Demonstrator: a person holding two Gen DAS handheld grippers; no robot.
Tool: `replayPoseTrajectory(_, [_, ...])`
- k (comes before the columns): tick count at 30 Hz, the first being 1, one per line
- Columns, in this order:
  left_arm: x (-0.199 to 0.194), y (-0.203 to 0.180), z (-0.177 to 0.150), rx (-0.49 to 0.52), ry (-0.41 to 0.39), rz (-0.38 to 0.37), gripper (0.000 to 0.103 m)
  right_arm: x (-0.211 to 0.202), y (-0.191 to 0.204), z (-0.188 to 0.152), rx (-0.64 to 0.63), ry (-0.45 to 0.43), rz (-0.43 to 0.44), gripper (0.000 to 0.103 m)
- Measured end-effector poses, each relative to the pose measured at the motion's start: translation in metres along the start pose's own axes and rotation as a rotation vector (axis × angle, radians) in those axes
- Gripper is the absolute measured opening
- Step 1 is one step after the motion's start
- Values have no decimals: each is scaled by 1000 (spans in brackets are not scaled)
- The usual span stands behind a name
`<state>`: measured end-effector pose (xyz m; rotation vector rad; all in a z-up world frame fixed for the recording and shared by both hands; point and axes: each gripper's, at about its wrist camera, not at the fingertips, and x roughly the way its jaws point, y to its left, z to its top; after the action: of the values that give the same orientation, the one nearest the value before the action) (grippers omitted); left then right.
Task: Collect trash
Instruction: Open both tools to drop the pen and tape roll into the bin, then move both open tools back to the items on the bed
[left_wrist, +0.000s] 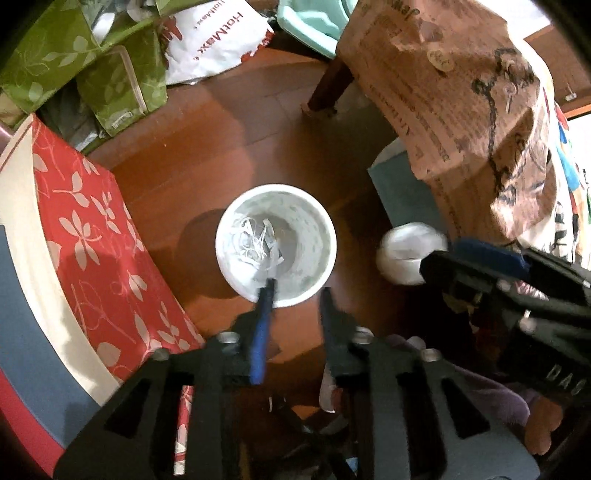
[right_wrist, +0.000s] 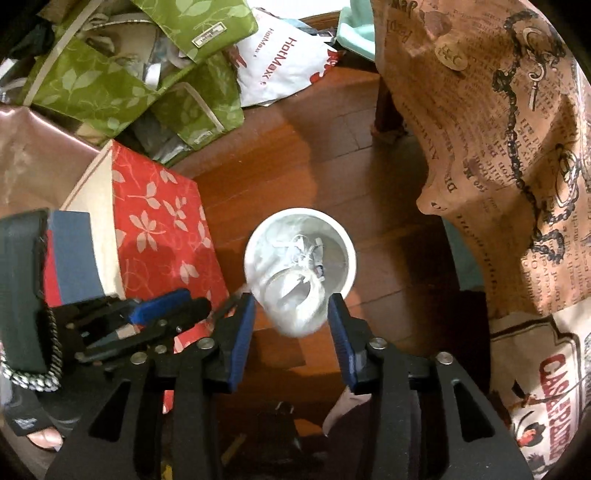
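Covering most of both views, the reddish wooden floor (left_wrist: 236, 147) carries everything else. To the right hangs a brown cloth printed with old newspaper text and chains (right_wrist: 498, 147), draped down over a dark furniture leg (left_wrist: 328, 88). On the left stands a red box with a pale leaf pattern (left_wrist: 96, 229), and beyond it a heap of green leaf-print bags (right_wrist: 110, 81) with a white HotMax bag (right_wrist: 284, 62) just beside them.

In the middle of the floor stands a white bin (left_wrist: 276, 246), upright, with shredded white paper (left_wrist: 255, 240) lying at its bottom.

The left gripper (left_wrist: 297, 291) hangs above the near rim of the bin, its jaws parted by a moderate gap and holding nothing; the blue-padded finger points over the rim into the bin and the other finger lies outside the rim.

The right gripper (right_wrist: 291, 302) has its jaws spread wide on either side of a small white cup-like piece of trash (right_wrist: 295, 302), which appears over the near rim of the bin. The blue pads stand close to its sides, but I cannot tell whether they press it or have let go. In the left view the same trash (left_wrist: 410, 254) sits at the tip of the right gripper, to the right of the bin and blurred.
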<state>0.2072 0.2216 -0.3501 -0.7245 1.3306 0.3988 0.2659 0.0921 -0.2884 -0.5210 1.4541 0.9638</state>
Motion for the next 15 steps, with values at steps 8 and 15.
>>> replayPoseTrajectory(8, [-24, -1, -5, 8, -57, 25, 32, -11, 6, -8, -30, -20, -17, 43])
replayPoseTrajectory(15, [-63, -11, -17, 44, -132, 46, 32, -44, 12, -21, -56, -87, -42, 43])
